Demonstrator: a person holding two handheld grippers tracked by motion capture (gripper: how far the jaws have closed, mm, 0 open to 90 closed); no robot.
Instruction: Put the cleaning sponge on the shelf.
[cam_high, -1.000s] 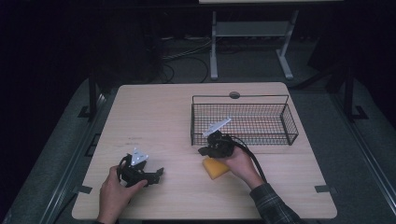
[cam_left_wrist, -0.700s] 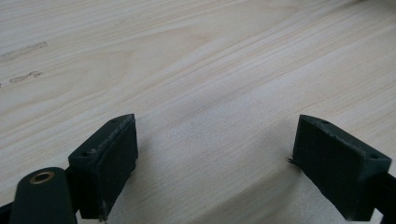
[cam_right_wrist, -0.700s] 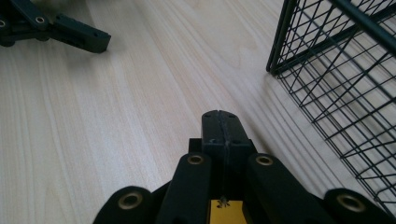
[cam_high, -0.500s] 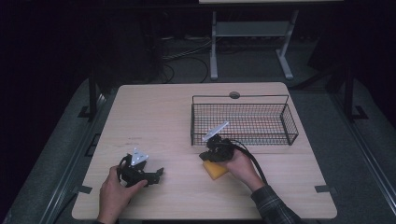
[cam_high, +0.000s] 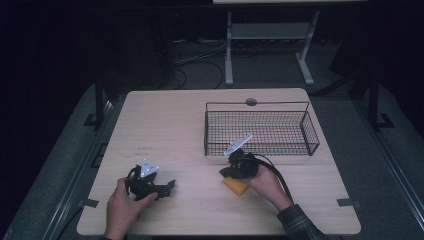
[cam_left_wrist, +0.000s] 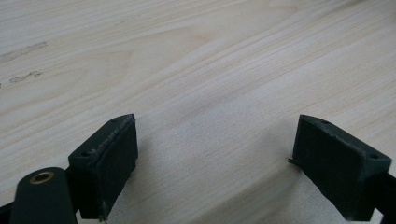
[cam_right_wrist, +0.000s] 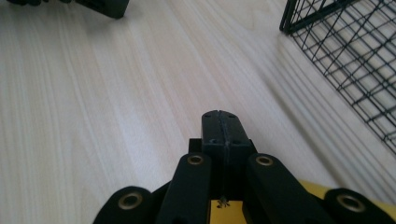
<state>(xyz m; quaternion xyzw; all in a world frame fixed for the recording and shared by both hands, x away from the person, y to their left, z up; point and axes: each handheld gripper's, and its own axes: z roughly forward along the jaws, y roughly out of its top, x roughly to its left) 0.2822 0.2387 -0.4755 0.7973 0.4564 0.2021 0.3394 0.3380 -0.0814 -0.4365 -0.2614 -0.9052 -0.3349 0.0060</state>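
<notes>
A yellow block (cam_high: 236, 186) lies flat on the wooden table (cam_high: 165, 120), just in front of the black wire basket (cam_high: 260, 131). My right gripper (cam_high: 226, 172) sits right over the block's far edge and points left. In the right gripper view its jaws (cam_right_wrist: 223, 127) are pressed together with nothing between them, and the yellow block (cam_right_wrist: 322, 191) shows below the gripper's body. My left gripper (cam_high: 169, 186) rests at the near left of the table and points right. Its jaws (cam_left_wrist: 215, 154) stand wide open over bare wood.
The basket's corner (cam_right_wrist: 336, 42) is close on the right of the right gripper's jaws. The left gripper (cam_right_wrist: 105, 7) shows far ahead in the right gripper view. A round hole (cam_high: 251, 102) sits in the table behind the basket. Bare wood lies between the two grippers.
My right gripper has shifted slightly nearer and lower over the yellow block. The left gripper has stayed still.
</notes>
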